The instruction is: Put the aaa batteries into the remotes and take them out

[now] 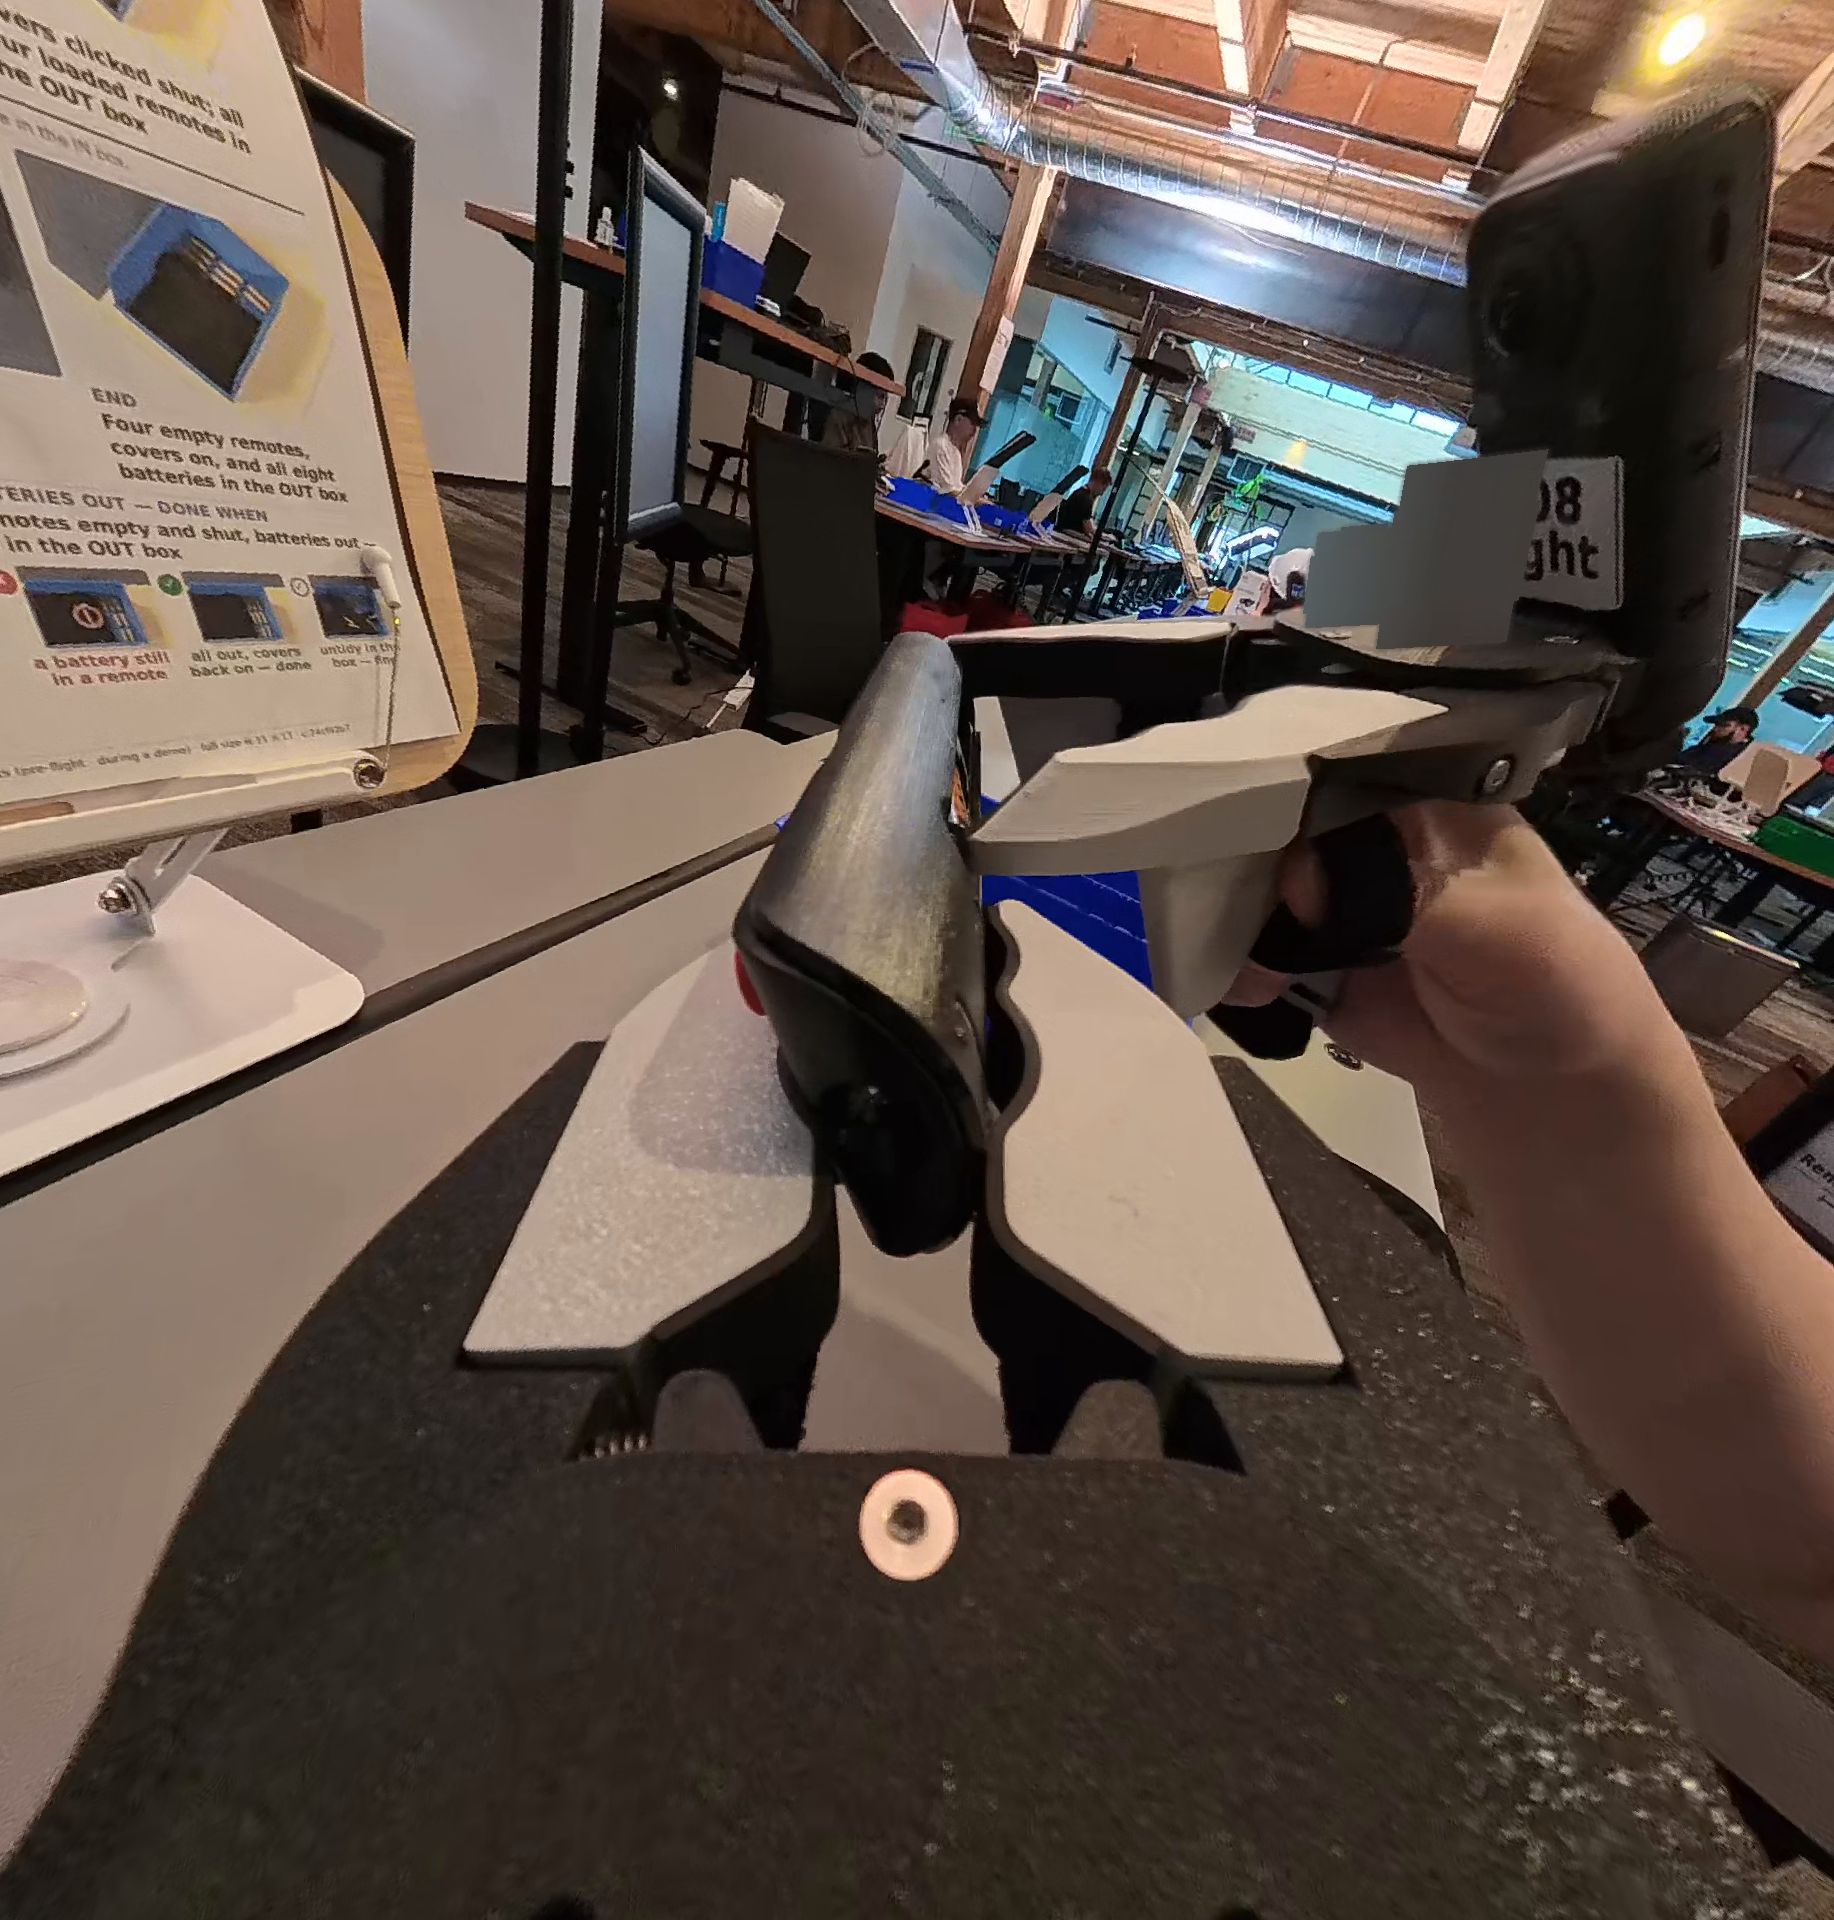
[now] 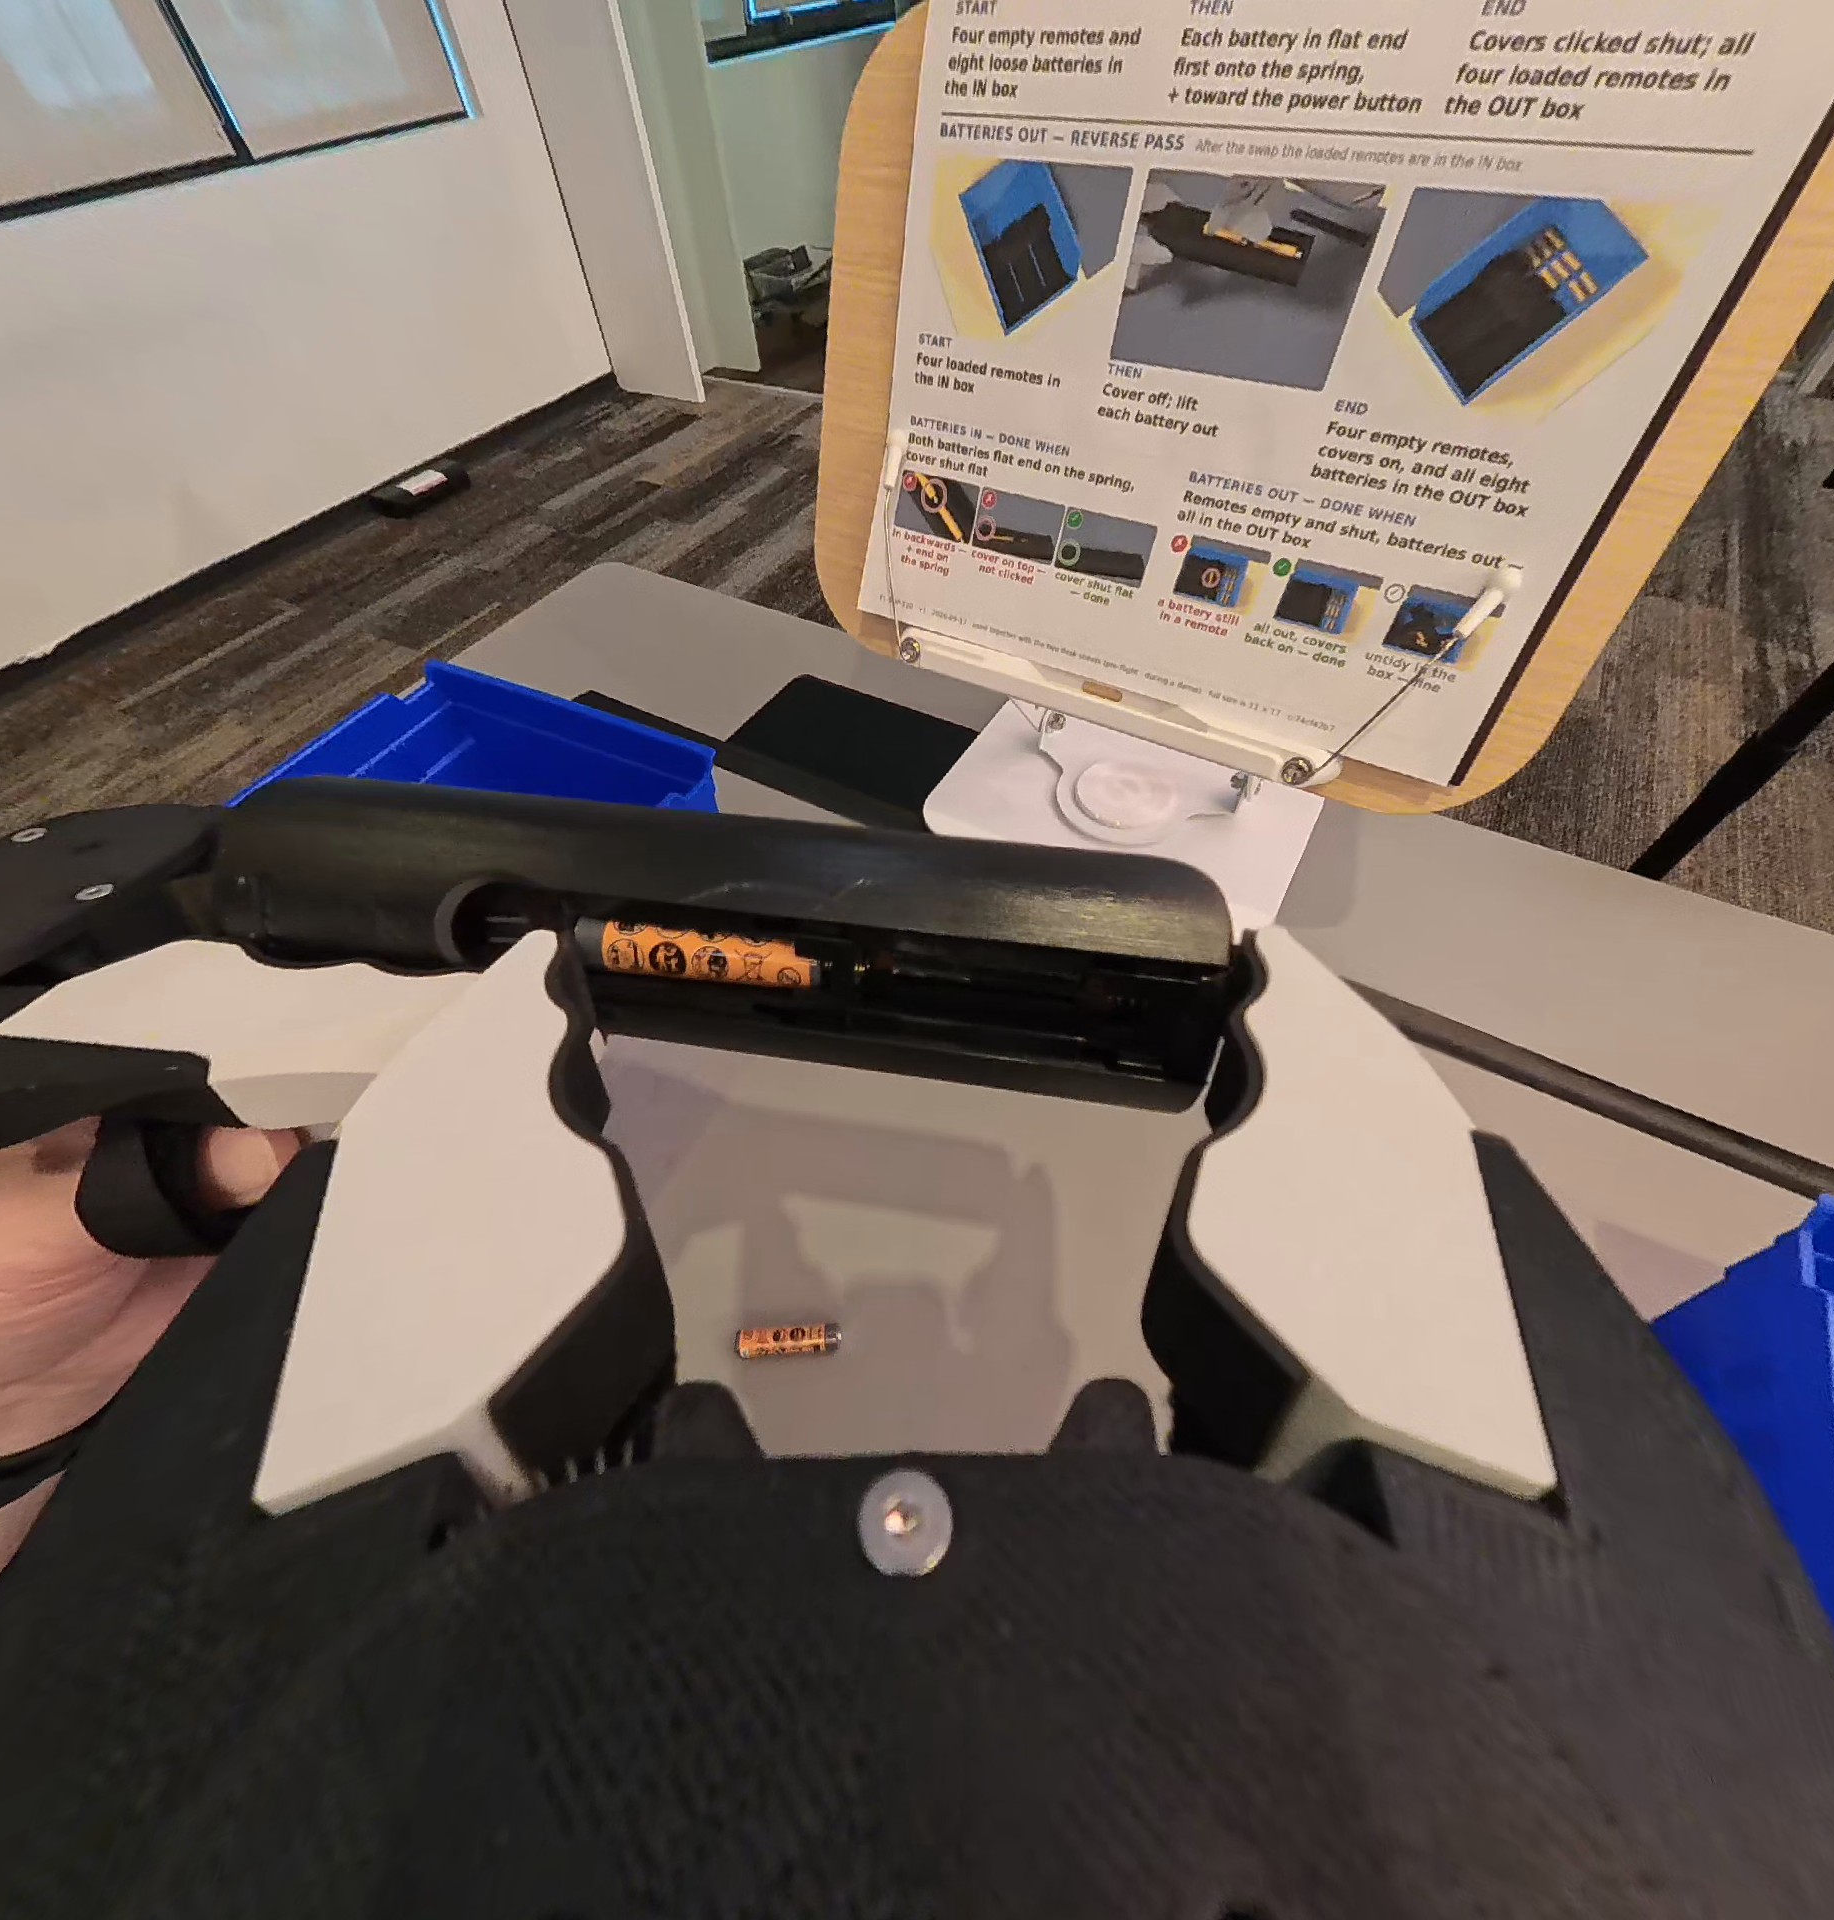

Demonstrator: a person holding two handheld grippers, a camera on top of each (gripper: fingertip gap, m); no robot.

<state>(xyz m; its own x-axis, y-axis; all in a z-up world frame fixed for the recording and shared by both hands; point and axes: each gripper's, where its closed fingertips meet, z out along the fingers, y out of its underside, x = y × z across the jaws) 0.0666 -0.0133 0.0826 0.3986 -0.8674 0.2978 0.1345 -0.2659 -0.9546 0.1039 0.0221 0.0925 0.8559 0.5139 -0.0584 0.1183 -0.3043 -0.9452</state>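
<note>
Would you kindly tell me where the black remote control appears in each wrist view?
Left wrist view: the black remote control stands at centre, end-on, clamped by the left gripper.
Right wrist view: it lies crosswise at centre, battery bay open.
Shared landmark: the instruction sheet on its wooden stand.

Remote (image 2: 892, 935) across mid-frame, between right gripper (image 2: 897, 1039) fingers, above table (image 2: 1515, 987). One battery (image 2: 705, 954) inside remote; another battery (image 2: 788, 1340) on table, lower centre. Bin (image 2: 518, 732) upper left, sign (image 2: 1308, 364) upper right.
</note>
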